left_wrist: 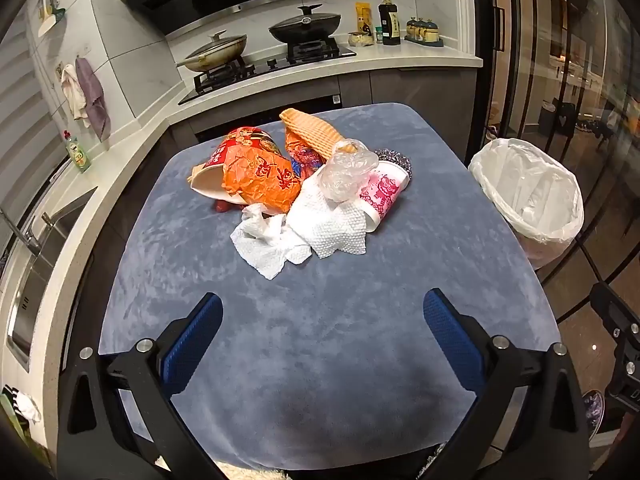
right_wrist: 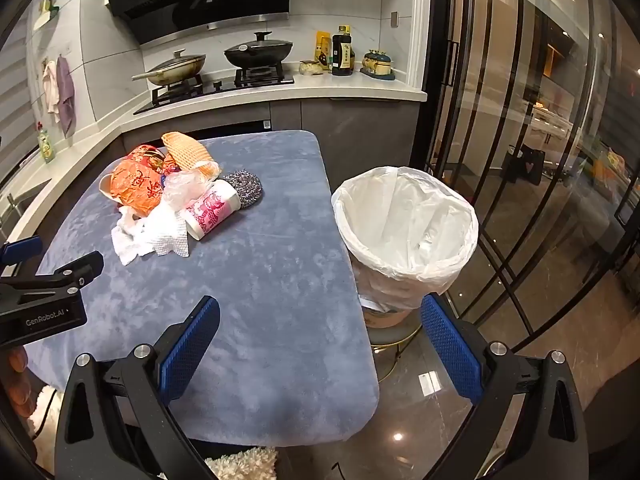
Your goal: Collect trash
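Note:
A heap of trash lies on the blue-grey table [left_wrist: 320, 340]: white paper towels [left_wrist: 304, 228], an orange crumpled wrapper [left_wrist: 260, 180] on a red paper bowl [left_wrist: 224, 160], a pink-printed cup [left_wrist: 380, 196] on its side, clear plastic [left_wrist: 348, 172], a tan foam net [left_wrist: 316, 132] and a steel scourer [left_wrist: 396, 158]. The heap also shows in the right wrist view [right_wrist: 172, 196]. A bin with a white liner [right_wrist: 404, 228] stands right of the table. My left gripper [left_wrist: 322, 340] is open and empty, well short of the heap. My right gripper [right_wrist: 320, 344] is open and empty over the table's right edge.
A counter runs behind and left of the table with a stove, two lidded pans [left_wrist: 304, 26], bottles [left_wrist: 388, 20] and a sink [left_wrist: 36, 248]. Glass sliding doors [right_wrist: 520, 160] stand right of the bin. The left gripper's body [right_wrist: 44, 292] shows at the right view's left edge.

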